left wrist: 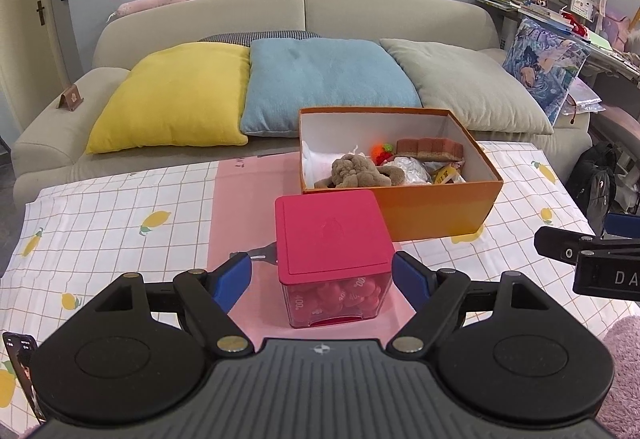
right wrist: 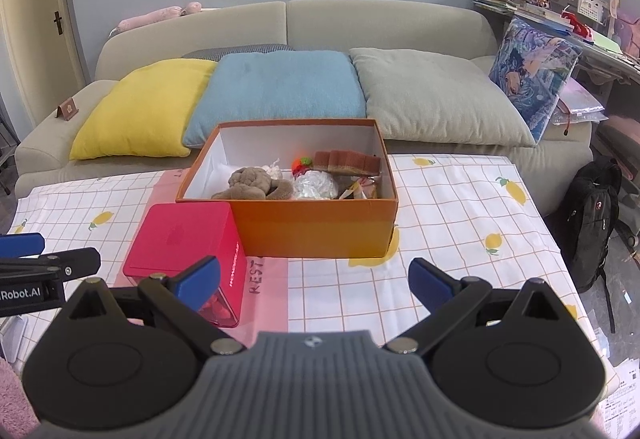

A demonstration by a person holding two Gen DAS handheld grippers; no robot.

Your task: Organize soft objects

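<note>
An orange box stands on the table and holds a brown plush toy, a brown sponge, a small orange and green toy, a crinkled clear bag and wrapped bits. In front of it sits a pink-lidded clear box with pink pieces inside. My left gripper is open, its blue pads on either side of that box with gaps. My right gripper is open over bare tablecloth, right of the pink box.
The table wears a lemon-print cloth. Behind it a beige sofa carries yellow, blue, grey and printed cushions. A black backpack stands at the right. A phone lies at the near left.
</note>
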